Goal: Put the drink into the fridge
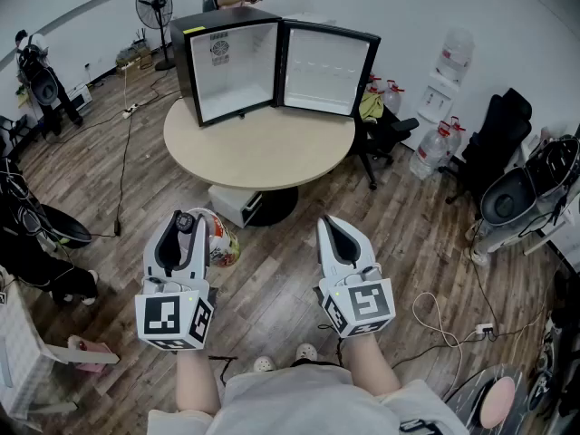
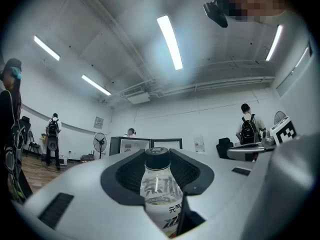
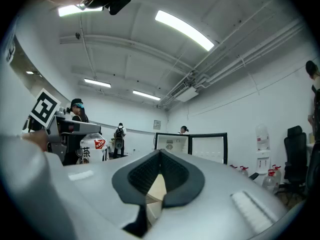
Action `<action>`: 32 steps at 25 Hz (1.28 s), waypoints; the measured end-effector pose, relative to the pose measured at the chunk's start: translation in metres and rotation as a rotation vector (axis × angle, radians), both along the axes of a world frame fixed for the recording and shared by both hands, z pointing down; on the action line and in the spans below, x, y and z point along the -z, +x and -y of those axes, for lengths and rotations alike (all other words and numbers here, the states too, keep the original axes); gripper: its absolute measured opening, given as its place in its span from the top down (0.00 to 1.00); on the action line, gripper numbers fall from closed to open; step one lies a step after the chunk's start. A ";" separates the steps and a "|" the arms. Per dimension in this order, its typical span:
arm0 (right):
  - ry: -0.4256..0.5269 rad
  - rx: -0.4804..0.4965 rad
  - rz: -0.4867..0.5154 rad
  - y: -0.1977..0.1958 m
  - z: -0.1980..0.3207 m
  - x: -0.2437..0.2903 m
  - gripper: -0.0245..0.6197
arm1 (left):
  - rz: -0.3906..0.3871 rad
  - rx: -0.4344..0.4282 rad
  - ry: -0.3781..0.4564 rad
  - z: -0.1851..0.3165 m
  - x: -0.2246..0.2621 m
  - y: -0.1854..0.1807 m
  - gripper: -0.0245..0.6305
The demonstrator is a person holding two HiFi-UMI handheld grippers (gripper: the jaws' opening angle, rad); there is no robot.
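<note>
My left gripper (image 1: 186, 221) is shut on a drink bottle (image 1: 219, 240), white-labelled with a black cap, held above the wooden floor short of the table. In the left gripper view the bottle (image 2: 161, 186) stands upright between the dark pads, its cap at the fingertips. My right gripper (image 1: 328, 223) is level beside it on the right, shut, with nothing in it; its pads meet at the tips (image 3: 160, 153). A small black fridge (image 1: 227, 57) stands on the far side of the round beige table (image 1: 263, 152). Its door (image 1: 328, 69) is swung wide open and the white inside is bare.
A black office chair (image 1: 385, 134) and water jugs (image 1: 435, 148) stand right of the table. A fan (image 1: 156, 7) and a person are behind the fridge. Cables (image 1: 127, 152) run over the floor at left, a white cord (image 1: 444, 320) at right. A box sits under the table.
</note>
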State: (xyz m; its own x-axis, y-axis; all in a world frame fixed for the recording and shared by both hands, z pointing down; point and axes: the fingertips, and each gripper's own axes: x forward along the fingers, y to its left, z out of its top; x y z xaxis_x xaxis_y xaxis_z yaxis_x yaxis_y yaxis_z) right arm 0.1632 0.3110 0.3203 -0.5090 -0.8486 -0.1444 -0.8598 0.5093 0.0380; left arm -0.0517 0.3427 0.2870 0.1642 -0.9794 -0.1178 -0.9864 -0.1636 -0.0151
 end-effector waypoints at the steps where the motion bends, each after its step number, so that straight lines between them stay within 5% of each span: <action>1: 0.001 -0.001 0.001 -0.001 0.001 0.000 0.95 | 0.004 0.000 0.001 0.001 0.000 0.000 0.72; 20: -0.002 -0.037 0.010 -0.030 0.005 -0.010 0.95 | -0.003 -0.056 -0.009 0.018 -0.010 -0.028 0.72; 32: 0.011 0.027 0.029 -0.043 0.105 -0.005 0.95 | 0.002 -0.038 -0.003 0.096 -0.005 -0.029 0.72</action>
